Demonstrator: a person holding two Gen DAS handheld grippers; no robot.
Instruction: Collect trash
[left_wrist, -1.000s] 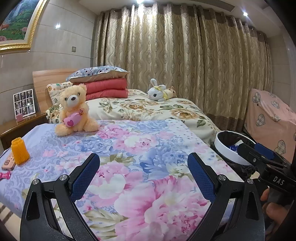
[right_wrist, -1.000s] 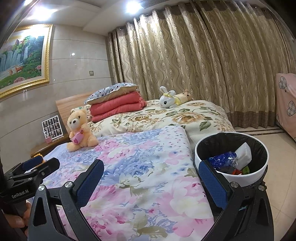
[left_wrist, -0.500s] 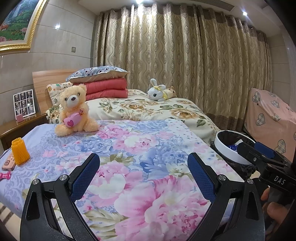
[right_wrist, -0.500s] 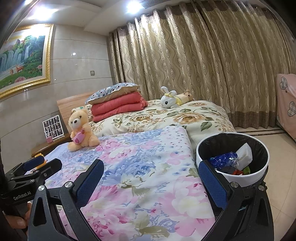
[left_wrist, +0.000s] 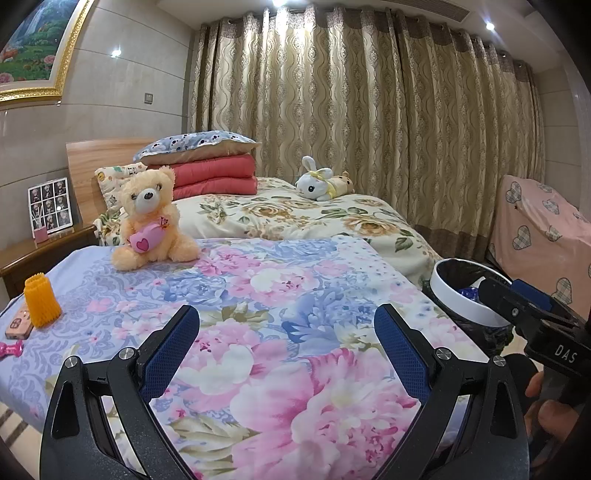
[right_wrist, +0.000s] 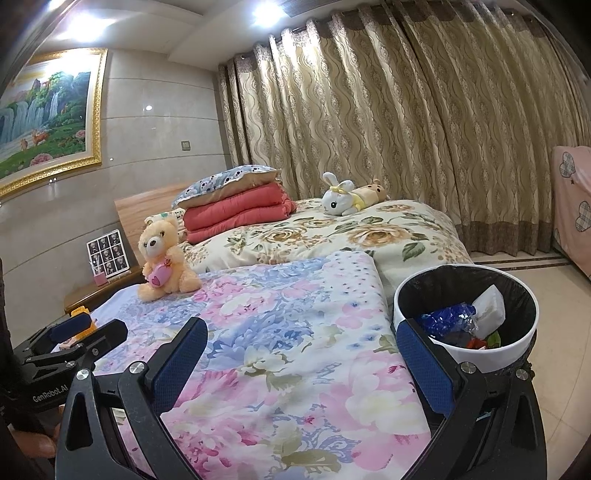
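Left wrist view: an orange cup (left_wrist: 41, 301), phone (left_wrist: 20, 324) and pink toy (left_wrist: 11, 348) lie at the bed's (left_wrist: 295, 295) left edge, possibly uncollected. Both claws, left (left_wrist: 286, 347) and right (right_wrist: 301, 363), hover open and empty. At right, the bin (right_wrist: 463, 315) already holds wrappers (right_wrist: 448, 320), so collecting looks nearly done.

Right gripper (left_wrist: 532, 314) reads "DAS"; left gripper (right_wrist: 79, 336) "GenRobot.AI".
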